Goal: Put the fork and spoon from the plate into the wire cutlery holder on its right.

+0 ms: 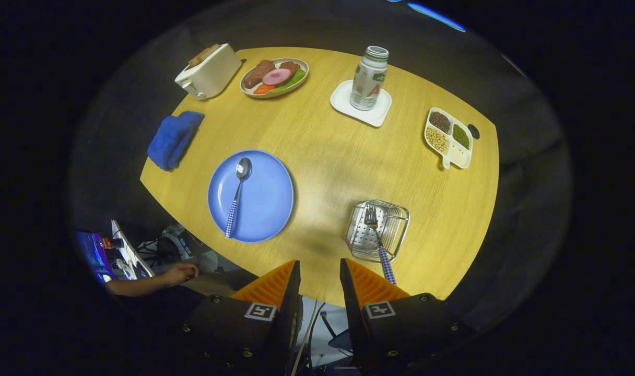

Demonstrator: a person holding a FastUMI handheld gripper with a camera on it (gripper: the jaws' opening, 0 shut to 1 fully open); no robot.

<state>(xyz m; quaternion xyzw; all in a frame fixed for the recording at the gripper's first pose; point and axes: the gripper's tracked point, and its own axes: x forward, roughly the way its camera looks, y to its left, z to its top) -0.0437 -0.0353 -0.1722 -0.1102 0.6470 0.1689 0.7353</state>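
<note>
A blue plate (262, 201) lies on the yellow table ahead and left of my fingers, with a spoon (237, 194) on its left half, bowl pointing away, checked handle reaching the near rim. Right of the plate stands the wire cutlery holder (377, 230). A fork (378, 241) rests in it, tines down inside, its checked handle sticking out toward my right finger. My gripper (320, 274) hovers high over the table's near edge, open, with nothing between its fingers.
Farther back on the table (338, 156) sit a folded blue cloth (174, 138), a toaster (209, 73), a plate of food (274, 77), a bottle on a white coaster (368, 78) and a divided dish of beans (449, 137). A person's hand (179, 274) rests below the table's near left edge.
</note>
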